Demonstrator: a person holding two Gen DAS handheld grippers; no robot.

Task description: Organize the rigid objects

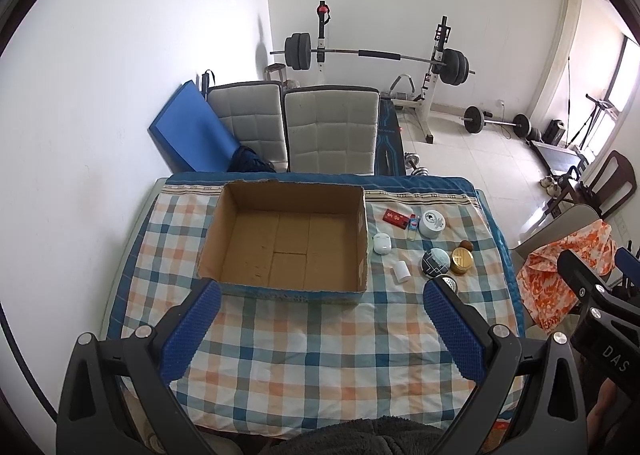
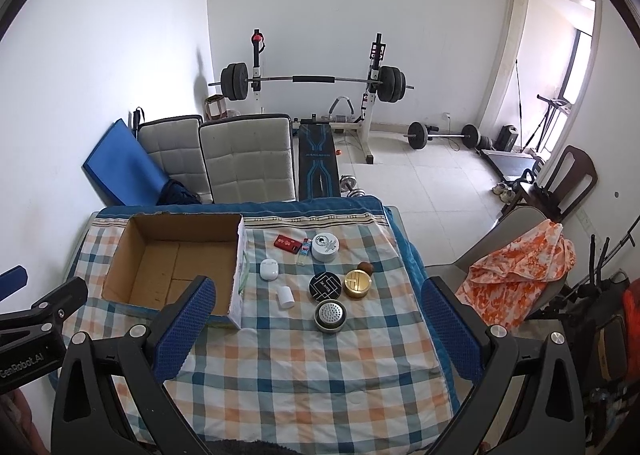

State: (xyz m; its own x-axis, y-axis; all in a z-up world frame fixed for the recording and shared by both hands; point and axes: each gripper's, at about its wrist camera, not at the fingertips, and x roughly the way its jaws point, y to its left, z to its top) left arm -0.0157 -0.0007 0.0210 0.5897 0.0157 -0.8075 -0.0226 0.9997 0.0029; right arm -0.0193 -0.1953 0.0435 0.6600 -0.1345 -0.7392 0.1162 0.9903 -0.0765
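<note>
An open, empty cardboard box (image 1: 280, 239) (image 2: 172, 263) sits at the far left of the checked tablecloth (image 1: 320, 355) (image 2: 320, 367). To its right lie small items: a red card case (image 2: 287, 242), a white round tin (image 2: 325, 247), a white earbud case (image 2: 269, 269), a small white cylinder (image 2: 285, 297), a black round tin (image 2: 325, 286), a gold round tin (image 2: 357, 284), a brown ball (image 2: 365, 268) and a metal strainer lid (image 2: 330, 315). My left gripper (image 1: 320, 295) is open and empty above the near table. My right gripper (image 2: 316, 295) is open and empty, above the items.
Two grey padded chairs (image 1: 304, 127) stand behind the table, with a blue mat (image 1: 188, 127) against the wall. A chair with an orange cloth (image 2: 520, 275) stands at the right. A barbell rack (image 2: 316, 83) and weights stand farther back.
</note>
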